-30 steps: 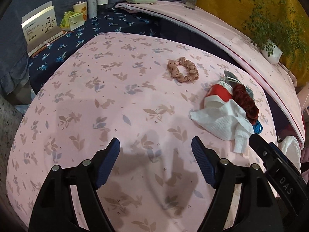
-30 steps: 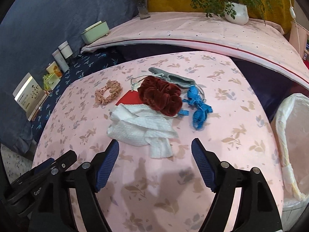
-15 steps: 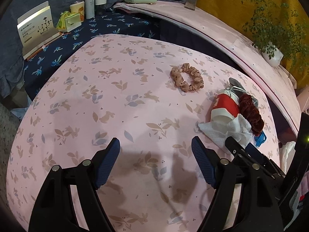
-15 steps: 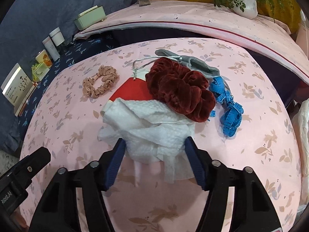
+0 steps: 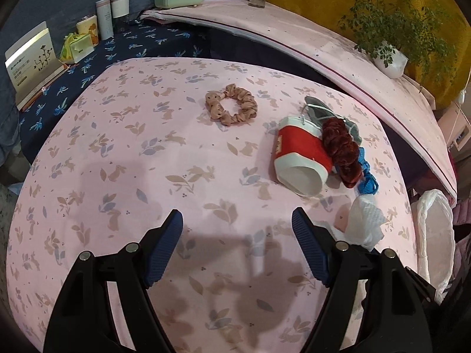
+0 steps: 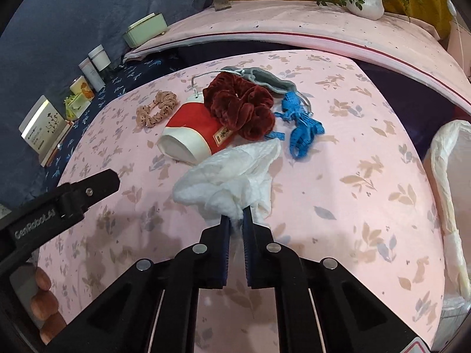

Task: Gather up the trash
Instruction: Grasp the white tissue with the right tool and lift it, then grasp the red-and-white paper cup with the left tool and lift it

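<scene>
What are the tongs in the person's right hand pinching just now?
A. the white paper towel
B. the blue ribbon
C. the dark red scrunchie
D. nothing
A: the right tongs are shut on the crumpled white paper towel, lifted off the pink cloth; the left tongs are open.

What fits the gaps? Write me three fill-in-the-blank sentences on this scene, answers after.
1. The right gripper is shut on the white ____.
2. The left gripper is ____ and holds nothing.
3. The dark red scrunchie lies against the red and white ____.

Answers: tissue; open; cup
</scene>
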A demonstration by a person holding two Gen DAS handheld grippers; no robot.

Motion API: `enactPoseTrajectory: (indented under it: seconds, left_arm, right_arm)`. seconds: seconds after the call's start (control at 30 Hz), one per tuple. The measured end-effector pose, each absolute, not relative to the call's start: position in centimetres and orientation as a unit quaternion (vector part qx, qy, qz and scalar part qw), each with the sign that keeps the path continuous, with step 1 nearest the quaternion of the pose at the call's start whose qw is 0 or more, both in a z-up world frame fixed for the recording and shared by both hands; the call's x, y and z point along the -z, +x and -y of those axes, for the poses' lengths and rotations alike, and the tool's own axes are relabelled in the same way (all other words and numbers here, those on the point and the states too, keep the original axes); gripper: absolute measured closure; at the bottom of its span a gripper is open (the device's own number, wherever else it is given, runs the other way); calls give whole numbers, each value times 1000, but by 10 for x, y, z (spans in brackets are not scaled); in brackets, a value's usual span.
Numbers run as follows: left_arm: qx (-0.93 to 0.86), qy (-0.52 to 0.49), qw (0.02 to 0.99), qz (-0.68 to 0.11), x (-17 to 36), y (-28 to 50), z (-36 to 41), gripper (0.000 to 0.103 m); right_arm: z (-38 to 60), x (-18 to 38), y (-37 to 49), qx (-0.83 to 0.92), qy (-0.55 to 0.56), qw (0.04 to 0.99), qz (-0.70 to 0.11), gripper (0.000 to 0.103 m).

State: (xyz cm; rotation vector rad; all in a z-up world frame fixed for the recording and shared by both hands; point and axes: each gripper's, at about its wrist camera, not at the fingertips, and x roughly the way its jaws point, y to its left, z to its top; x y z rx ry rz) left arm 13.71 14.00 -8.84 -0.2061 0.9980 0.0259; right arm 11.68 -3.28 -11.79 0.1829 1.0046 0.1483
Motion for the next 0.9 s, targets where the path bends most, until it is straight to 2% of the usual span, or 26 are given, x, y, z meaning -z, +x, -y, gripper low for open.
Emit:
enactPoseTrajectory:
  seconds: [0.1,0.33,0.53,0.6,0.73,0.9]
  left_arm:
    - [5,-96,871,-482,90,141,-123,30]
    - [29,-101,878,-467,91,163,-95,16]
    - [32,-101,876,-471,110,195,-86,16]
    - [25,-90,874,-477,117,202,-83,20]
    - [30,-94,867,-489,126,210,-82,41]
    - [27,-75,876,-476,122,203,-79,42]
  right_arm:
    - [49,109,108,-61,105,875,-469,95]
    - [82,90,108,-43,142,883,-445,95]
    - [95,88,114,-35,155,883,-441,95]
    - [98,89,117,-31,157,882,-443,95]
    - [100,94,122,-29,162,880,-446,95]
    - [99,96,123,-31,162,879,-448,95]
